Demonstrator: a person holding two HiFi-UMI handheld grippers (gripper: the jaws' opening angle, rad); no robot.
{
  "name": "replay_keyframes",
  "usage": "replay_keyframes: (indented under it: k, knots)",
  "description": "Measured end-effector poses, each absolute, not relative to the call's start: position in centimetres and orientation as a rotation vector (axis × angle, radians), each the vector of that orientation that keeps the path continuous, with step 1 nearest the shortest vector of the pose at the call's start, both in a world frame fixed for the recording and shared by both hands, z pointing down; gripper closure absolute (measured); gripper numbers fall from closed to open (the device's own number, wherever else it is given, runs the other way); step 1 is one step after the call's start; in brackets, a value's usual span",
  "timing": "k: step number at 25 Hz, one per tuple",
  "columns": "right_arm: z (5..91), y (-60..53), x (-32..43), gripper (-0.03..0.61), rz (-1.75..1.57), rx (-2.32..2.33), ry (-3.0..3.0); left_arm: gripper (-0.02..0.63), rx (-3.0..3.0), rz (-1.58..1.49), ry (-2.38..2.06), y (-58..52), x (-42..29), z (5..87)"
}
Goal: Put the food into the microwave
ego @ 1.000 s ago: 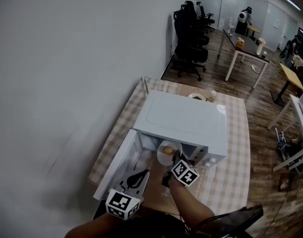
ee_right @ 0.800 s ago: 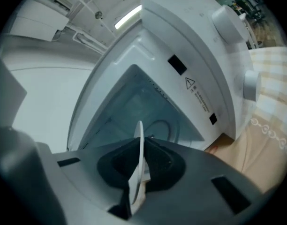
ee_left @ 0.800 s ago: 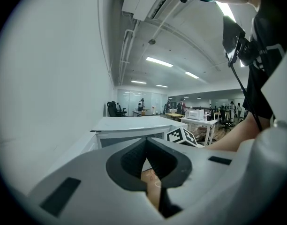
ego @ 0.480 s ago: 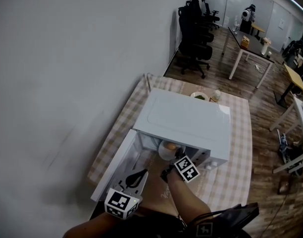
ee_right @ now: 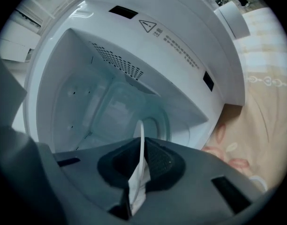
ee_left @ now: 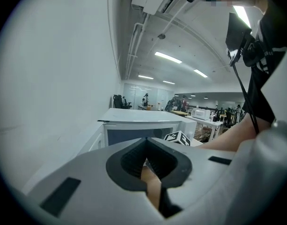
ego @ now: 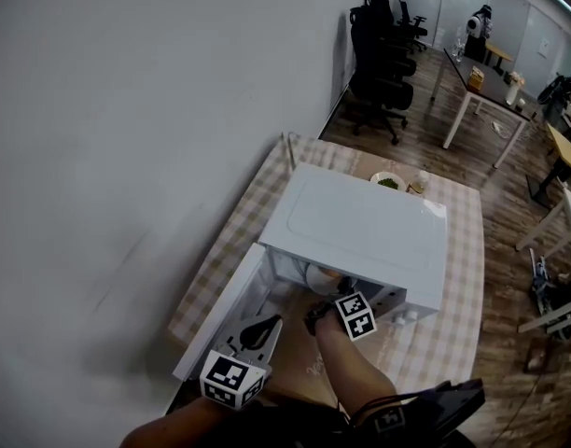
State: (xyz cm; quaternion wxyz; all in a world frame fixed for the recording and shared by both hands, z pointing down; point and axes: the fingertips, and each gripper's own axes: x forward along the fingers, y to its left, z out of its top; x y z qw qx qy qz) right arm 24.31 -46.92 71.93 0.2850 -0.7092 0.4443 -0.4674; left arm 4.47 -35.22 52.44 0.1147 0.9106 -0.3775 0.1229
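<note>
A white microwave (ego: 360,227) stands on the checked table with its door (ego: 225,311) swung open to the left. My right gripper (ego: 327,298) is shut on the rim of a white plate (ego: 318,276) with food on it, and the plate sits partly inside the opening. In the right gripper view the plate rim (ee_right: 141,128) shows edge-on between the pads of the right gripper (ee_right: 142,143), with the cavity and its glass turntable (ee_right: 127,109) just ahead. My left gripper (ego: 265,327) hangs in front of the open door. The left gripper (ee_left: 146,140) is shut and holds nothing.
Behind the microwave stand a plate of greens (ego: 388,181) and a small bottle (ego: 421,181). The checked tablecloth (ego: 453,325) reaches right of the microwave. A white wall runs along the left. Office chairs (ego: 383,35) and desks (ego: 491,73) stand farther back.
My right gripper has carried the plate forward and down, from in front of the opening to partly under the microwave's top. The left gripper has barely shifted.
</note>
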Motion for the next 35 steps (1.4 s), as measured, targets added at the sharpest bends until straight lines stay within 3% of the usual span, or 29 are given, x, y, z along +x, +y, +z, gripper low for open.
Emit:
replay_keyframes:
  k: [18, 35]
  knots:
    - [72.6, -49.5, 25.5, 0.552, -1.207, -1.971, 1.060, 0.606, 2.620, 0.349, -1.106, -35.1, 3.9, 53.3]
    - [71.7, -50.9, 24.3, 0.499, -1.063, -2.330, 1.557, 0.606, 2.598, 0.338, -1.124, -34.9, 3.0, 53.6]
